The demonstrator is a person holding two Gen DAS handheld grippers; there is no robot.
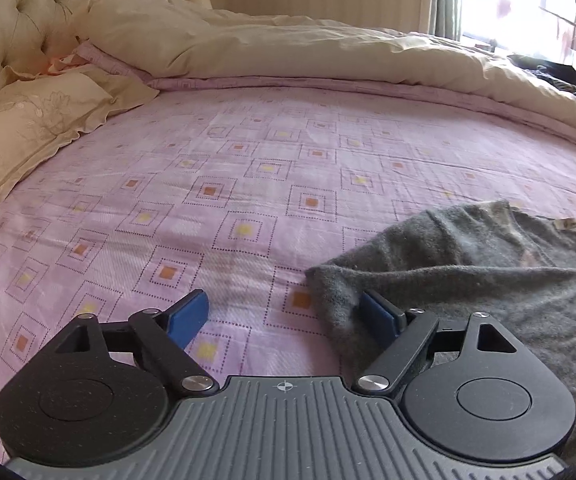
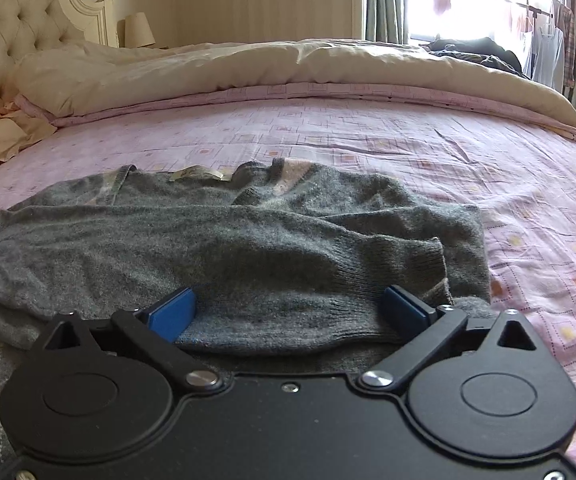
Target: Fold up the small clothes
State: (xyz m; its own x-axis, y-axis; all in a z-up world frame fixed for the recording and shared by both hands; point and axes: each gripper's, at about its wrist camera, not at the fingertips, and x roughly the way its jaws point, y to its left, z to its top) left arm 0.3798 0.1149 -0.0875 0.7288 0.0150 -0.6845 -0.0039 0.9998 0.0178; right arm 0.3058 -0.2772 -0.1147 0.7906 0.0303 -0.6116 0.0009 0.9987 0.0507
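A small grey knit sweater [image 2: 224, 240] lies partly folded on the pink patterned bedsheet [image 2: 407, 136], a sleeve laid across its body. My right gripper [image 2: 288, 308] is open, its blue pads on either side of the sleeve's cuff edge, resting low on the sweater. In the left wrist view the sweater [image 1: 487, 272] fills the lower right. My left gripper [image 1: 288, 316] is open; its right pad [image 1: 379, 316] touches the sweater's left folded edge, and its left pad sits over bare sheet [image 1: 208, 184].
A beige duvet [image 1: 307, 52] is bunched along the far side of the bed. Pillows [image 1: 20, 128] and a tufted headboard [image 1: 16, 12] are at the left. Dark clothes [image 2: 475, 50] lie near the window at the far right.
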